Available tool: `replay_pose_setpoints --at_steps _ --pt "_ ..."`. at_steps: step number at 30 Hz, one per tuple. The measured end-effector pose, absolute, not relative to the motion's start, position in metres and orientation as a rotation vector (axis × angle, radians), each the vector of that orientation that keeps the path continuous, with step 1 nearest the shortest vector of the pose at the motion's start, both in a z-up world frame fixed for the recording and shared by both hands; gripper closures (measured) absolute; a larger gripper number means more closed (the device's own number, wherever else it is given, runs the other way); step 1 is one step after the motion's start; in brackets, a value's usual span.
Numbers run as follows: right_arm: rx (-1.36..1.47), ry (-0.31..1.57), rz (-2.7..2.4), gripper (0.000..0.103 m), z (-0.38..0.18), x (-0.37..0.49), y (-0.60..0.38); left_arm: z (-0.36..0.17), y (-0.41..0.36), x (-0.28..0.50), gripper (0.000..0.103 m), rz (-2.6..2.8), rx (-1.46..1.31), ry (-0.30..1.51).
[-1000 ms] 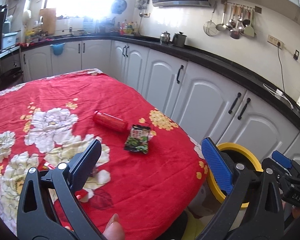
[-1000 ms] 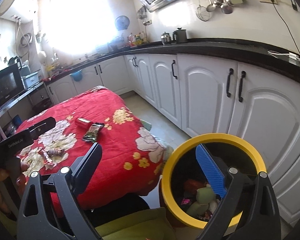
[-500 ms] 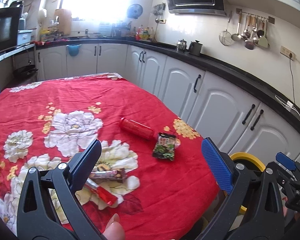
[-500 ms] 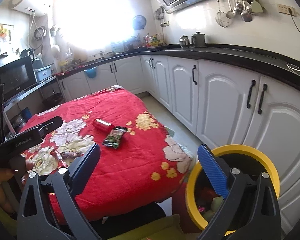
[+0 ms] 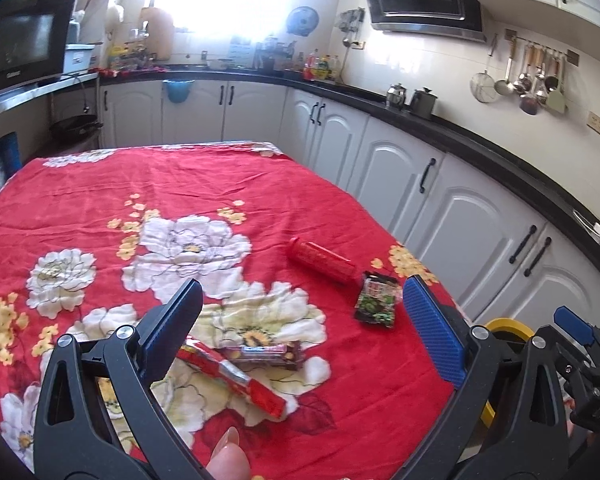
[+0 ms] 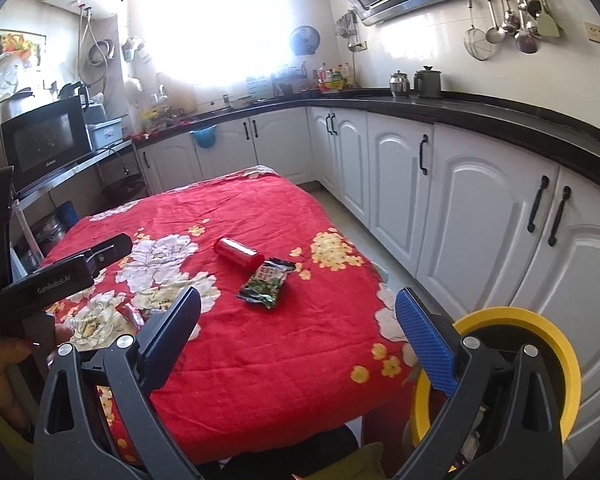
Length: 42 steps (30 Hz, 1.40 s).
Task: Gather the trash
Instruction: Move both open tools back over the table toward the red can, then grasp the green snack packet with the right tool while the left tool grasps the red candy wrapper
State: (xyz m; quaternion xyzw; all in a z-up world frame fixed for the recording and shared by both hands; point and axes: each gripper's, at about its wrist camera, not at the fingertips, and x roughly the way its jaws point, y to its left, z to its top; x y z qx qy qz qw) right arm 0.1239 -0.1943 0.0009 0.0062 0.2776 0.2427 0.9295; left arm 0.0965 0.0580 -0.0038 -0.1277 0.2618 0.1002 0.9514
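Hovering spread and empty, both grippers' ribbed fingers (image 5: pixel 432 332) face crinkly foil wrappers (image 5: pixel 374 300) and a red cylinder (image 5: pixel 320 258).

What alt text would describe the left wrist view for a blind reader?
Open left tongs hover over a red floral tablecloth holding a red can, a green snack packet and two wrappers. White kitchen cabinets stand behind; a yellow bin sits at right.

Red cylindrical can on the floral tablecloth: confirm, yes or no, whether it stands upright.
No. The red cylindrical can lies on its side on the red floral tablecloth, beside the green snack packet.
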Motion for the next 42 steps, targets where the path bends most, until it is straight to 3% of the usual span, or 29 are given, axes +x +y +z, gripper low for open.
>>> replay_pose_setpoints --at_steps 17,24,34,39,42 --pt "-0.028 0.642 0.528 0.008 -0.03 0.173 -0.147 -0.051 0.139 0.098 0.011 0.35 -0.447 0.664" --pt "-0.055 0.704 0.509 0.008 -0.055 0.2 -0.127 -0.076 0.141 0.101 0.042 0.316 -0.562 0.751" --pt "-0.093 0.768 0.507 0.008 -0.082 0.221 -0.107 -0.105 0.151 0.106 0.061 0.286 -0.713 0.793" --pt "-0.089 0.803 0.508 0.008 -0.091 0.233 -0.098 -0.109 0.157 0.107 0.077 0.293 -0.722 0.792" --pt "-0.072 0.826 0.508 0.008 -0.095 0.241 -0.094 -0.11 0.159 0.107 0.08 0.286 -0.728 0.789"
